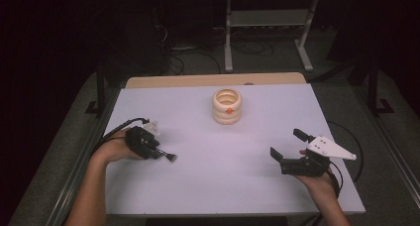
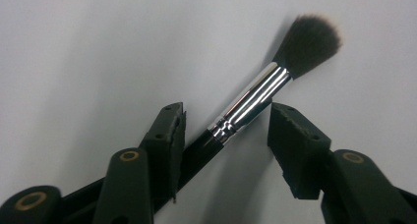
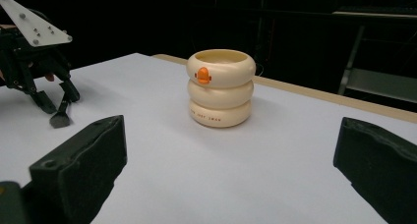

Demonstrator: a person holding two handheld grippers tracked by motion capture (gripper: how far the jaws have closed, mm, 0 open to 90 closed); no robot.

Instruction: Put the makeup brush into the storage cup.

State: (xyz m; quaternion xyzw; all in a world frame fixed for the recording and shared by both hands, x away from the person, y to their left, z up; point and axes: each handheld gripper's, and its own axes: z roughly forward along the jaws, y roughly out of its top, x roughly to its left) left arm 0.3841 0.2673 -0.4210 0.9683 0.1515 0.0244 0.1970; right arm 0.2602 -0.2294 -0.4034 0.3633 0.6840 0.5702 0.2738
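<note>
A makeup brush (image 2: 255, 94) with a black handle, chrome ferrule and dark bristles lies on the white table between the jaws of my left gripper (image 2: 226, 121). Its handle rests against the left jaw, with a gap to the right jaw, so the gripper is open. From above, my left gripper (image 1: 161, 154) is at the table's left, the brush's bristles (image 1: 172, 157) poking out of it. My right gripper (image 1: 287, 143) hovers open and empty at the right. A cream ringed cup (image 1: 227, 106) with an orange mark stands upright at the back centre, seen ahead of my right gripper (image 3: 231, 135) as the cup (image 3: 221, 88).
The white table (image 1: 208, 186) has a wooden strip (image 1: 213, 80) along its far edge. Beyond it on the dark floor are a grey metal stand (image 1: 267, 23) and cables. The left gripper (image 3: 49, 101) with its grey plate appears at far left of the right gripper view.
</note>
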